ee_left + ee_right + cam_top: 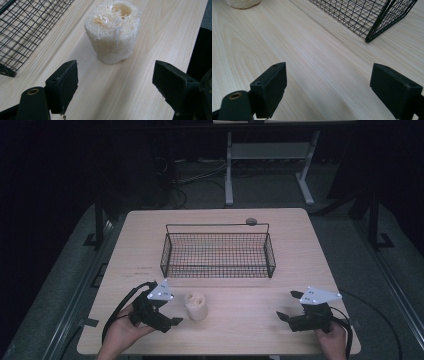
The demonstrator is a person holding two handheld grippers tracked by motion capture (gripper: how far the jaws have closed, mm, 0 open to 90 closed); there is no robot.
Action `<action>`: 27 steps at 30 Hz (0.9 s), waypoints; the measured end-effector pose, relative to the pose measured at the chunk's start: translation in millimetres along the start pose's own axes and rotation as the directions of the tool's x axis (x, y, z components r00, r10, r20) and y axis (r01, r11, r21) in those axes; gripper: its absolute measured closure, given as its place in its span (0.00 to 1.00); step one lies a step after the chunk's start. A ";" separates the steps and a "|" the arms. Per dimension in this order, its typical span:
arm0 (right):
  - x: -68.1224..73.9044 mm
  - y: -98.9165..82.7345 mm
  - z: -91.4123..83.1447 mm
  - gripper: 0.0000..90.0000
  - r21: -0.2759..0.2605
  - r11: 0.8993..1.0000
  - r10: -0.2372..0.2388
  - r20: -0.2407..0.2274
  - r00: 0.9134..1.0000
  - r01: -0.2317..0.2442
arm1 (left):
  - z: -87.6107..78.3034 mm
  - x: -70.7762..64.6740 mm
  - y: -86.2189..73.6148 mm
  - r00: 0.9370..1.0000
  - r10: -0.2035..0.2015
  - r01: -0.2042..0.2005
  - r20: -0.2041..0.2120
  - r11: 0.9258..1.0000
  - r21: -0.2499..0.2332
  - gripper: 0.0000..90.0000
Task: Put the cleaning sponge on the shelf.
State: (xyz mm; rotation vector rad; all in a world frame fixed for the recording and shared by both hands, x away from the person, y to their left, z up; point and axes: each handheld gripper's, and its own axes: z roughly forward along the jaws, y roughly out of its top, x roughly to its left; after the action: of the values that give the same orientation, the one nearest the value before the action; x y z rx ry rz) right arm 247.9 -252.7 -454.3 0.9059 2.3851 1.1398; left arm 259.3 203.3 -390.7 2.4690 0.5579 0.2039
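High view, sponge: a pale loofah sponge [195, 306] stands upright on the wooden table [225, 330], in front of the wire basket [218, 254] and apart from it.
High view, left gripper: the left gripper [172, 312] sits just beside the sponge, not touching, jaws spread.
High view, right gripper: the right gripper [290, 306] rests well off to the other side, jaws spread, nothing between them.
Left gripper view: the sponge [112, 31] stands ahead of the wide-open jaws, holes on top; a basket [27, 27] corner is at the left.
Right gripper view: bare table [317, 65] between the open jaws; basket [364, 15] ahead, sponge [243, 3] edge at the top left.
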 end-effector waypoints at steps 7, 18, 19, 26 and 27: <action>0.9 0.3 0.3 0.15 0.002 1.000 -0.002 -0.003 1.000 0.002 | 3.9 1.9 6.9 1.000 0.005 -0.005 0.013 1.000 0.017 0.22; 1.0 0.3 0.5 0.15 -0.002 1.000 -0.005 -0.006 1.000 0.005 | 12.7 8.0 18.3 0.999 0.014 -0.016 0.040 0.999 0.046 0.22; 1.0 0.3 0.5 0.15 -0.002 1.000 -0.006 -0.007 1.000 0.006 | 12.7 8.0 18.3 0.999 0.014 -0.016 0.040 0.999 0.046 0.22; 1.4 0.5 0.4 0.15 -0.003 1.000 -0.014 -0.009 1.000 0.014 | 19.1 8.2 23.6 0.998 0.017 -0.020 0.054 0.998 0.055 0.22; 1.4 0.5 0.4 0.15 -0.002 1.000 -0.013 -0.009 1.000 0.013 | 19.1 8.7 24.1 0.998 0.023 -0.026 0.058 0.998 0.061 0.22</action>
State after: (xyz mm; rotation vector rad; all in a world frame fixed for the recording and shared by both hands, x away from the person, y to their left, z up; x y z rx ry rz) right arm 247.3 -251.2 -454.2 0.8847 2.3927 1.1437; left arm 280.6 179.4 -392.0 2.5343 0.5175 0.1273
